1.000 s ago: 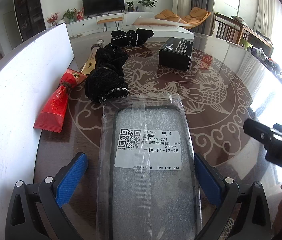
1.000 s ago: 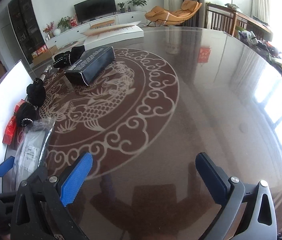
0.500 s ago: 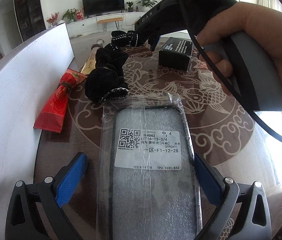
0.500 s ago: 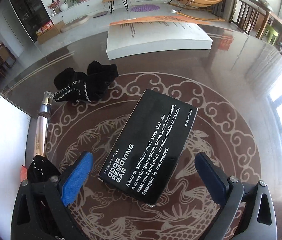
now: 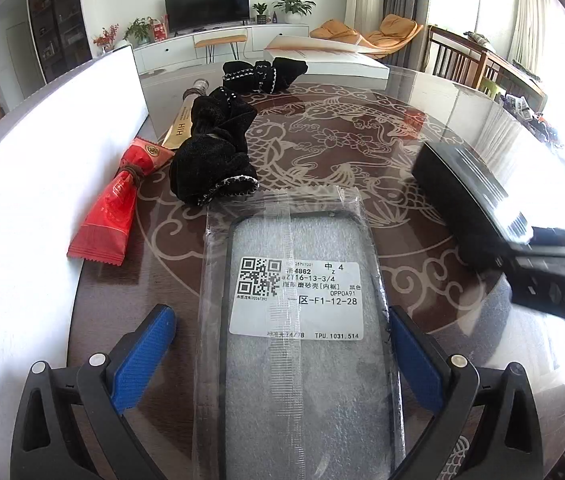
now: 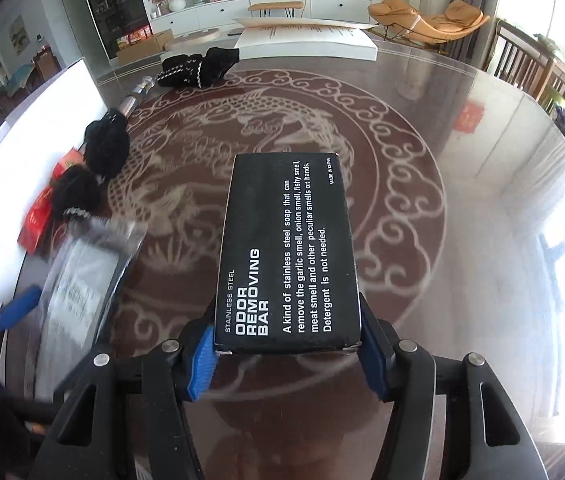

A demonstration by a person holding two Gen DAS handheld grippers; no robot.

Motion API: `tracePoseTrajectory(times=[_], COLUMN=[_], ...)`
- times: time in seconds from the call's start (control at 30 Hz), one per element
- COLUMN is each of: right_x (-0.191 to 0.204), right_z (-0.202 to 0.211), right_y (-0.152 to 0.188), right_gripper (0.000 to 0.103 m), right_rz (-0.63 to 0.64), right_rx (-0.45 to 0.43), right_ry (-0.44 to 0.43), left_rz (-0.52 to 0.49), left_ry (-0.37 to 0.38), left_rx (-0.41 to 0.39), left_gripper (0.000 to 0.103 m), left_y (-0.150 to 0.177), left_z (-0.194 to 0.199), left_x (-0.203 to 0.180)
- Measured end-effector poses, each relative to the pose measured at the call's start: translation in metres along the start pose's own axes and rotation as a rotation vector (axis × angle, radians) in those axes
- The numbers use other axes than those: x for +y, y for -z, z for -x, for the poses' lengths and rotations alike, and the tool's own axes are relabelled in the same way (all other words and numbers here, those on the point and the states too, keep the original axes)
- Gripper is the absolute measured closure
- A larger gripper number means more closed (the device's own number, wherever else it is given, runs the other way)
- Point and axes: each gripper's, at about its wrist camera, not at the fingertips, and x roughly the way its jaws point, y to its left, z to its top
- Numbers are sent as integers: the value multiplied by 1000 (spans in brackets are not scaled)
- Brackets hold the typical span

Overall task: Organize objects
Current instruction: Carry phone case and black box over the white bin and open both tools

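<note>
1. Gripping the black box (image 6: pixel 288 256) in my right gripper (image 6: pixel 288 354): blue pads (image 6: pixel 201 364) pressed on its near end, one on each long side. White label text faces up. Box sticks out forward over the table (image 6: pixel 462 240); can't tell if its underside touches the glass.
2. From the left wrist view the box (image 5: pixel 466 200) sits at the right, beside the bagged phone case (image 5: pixel 294 320), slightly blurred.
3. My left gripper (image 5: pixel 278 360) is spread wide, blue fingers (image 5: pixel 142 356) either side of the case. Left finger is apart from the bag; right finger is at the bag's edge, contact unclear. Case lies flat on the table, QR label up.
4. Left of the case: red packet (image 5: pixel 112 216) against the white board (image 5: pixel 22 220).
5. Just beyond the case: black scrunchie (image 5: pixel 214 156), touching the bag's far edge. Gold tube (image 5: pixel 184 120) runs behind it toward a second scrunchie (image 5: pixel 264 74) at the far side.
6. White flat box (image 5: pixel 322 58) at the table's far edge.
</note>
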Motion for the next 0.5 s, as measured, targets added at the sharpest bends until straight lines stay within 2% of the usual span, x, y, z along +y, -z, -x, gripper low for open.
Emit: tracePoseTrajectory(times=[0.13,0.17,0.23,0.3,0.33,0.4,0.5], right_x=[0,0,-1,-2,0,-2,-9], right_z=[27,29,29,27,25,23,29], right_y=[50,54,54,46,41,35,36], right_gripper=[42,40,26,25,27,44,45], right_rz=[-11,-16,-20,-29,-29,-27,-78], right_rx=[13,18,33,30,25,17,17], right_ry=[10,16,20,31,25,9,8], left_rz=[0,-2,-8,-27,-41,-62,-38], left_ry=[5,9,10,27,31,36,62], left_rx=[2,3,11,33,29,-23,-29], left_gripper=[0,0,0,0,0,27,28], left_y=[0,-1,-2,-4,-4,-1,6], left_z=[0,0,-1,-1,-1,7,17], left_x=[0,0,0,0,0,1,8])
